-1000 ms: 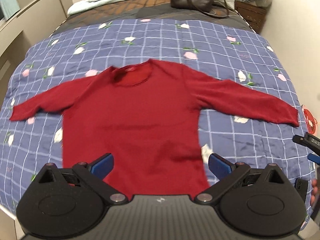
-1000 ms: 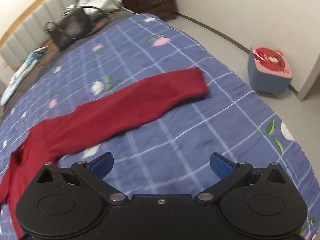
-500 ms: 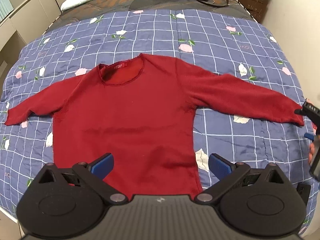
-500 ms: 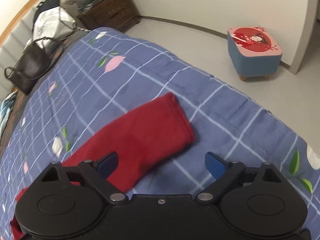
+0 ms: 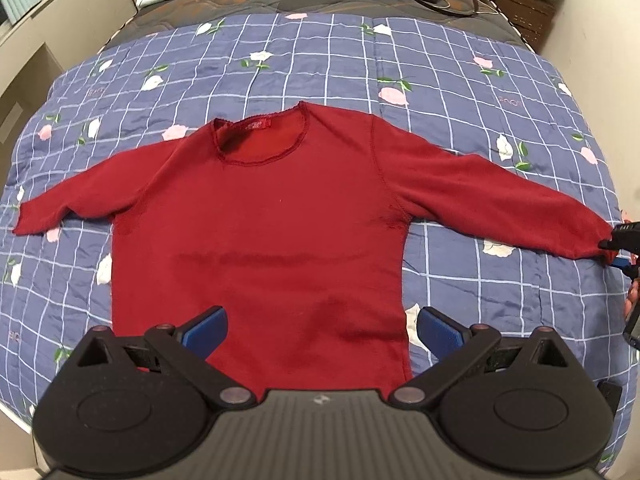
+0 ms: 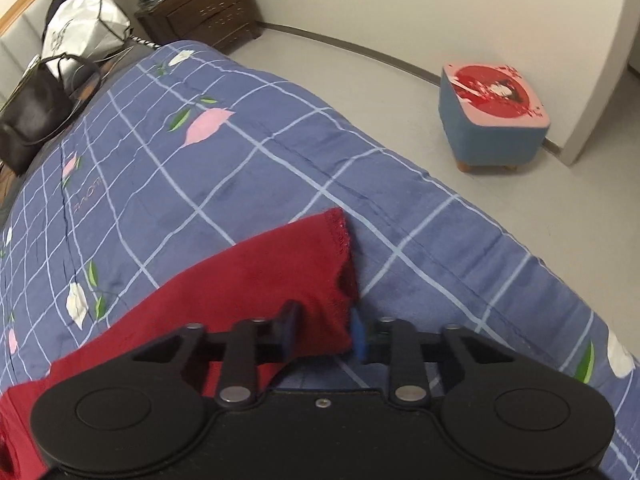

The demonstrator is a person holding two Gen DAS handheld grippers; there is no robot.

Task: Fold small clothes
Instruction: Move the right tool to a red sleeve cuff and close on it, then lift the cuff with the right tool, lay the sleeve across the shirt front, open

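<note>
Lying flat, red sweater (image 5: 272, 240) neck away; right tongs (image 6: 326, 334) pinching cuff, left tongs (image 5: 320, 330) spread.

No legible text anywhere. Red neck label (image 5: 256, 125) inside the red sweater (image 5: 280, 240) collar too blurred to read. Faint embroidered lettering (image 6: 89, 201) on the blue checked quilt (image 6: 280, 152), letters too indistinct to make out.

A red long-sleeved sweater (image 5: 264, 232) lies flat, front up, sleeves spread, on a blue checked floral quilt (image 5: 320, 60) covering the bed; the left gripper (image 5: 320, 330) hovers over its hem, jaws wide apart; the right gripper (image 5: 622, 242) meets the far sleeve cuff at the frame's edge.
</note>
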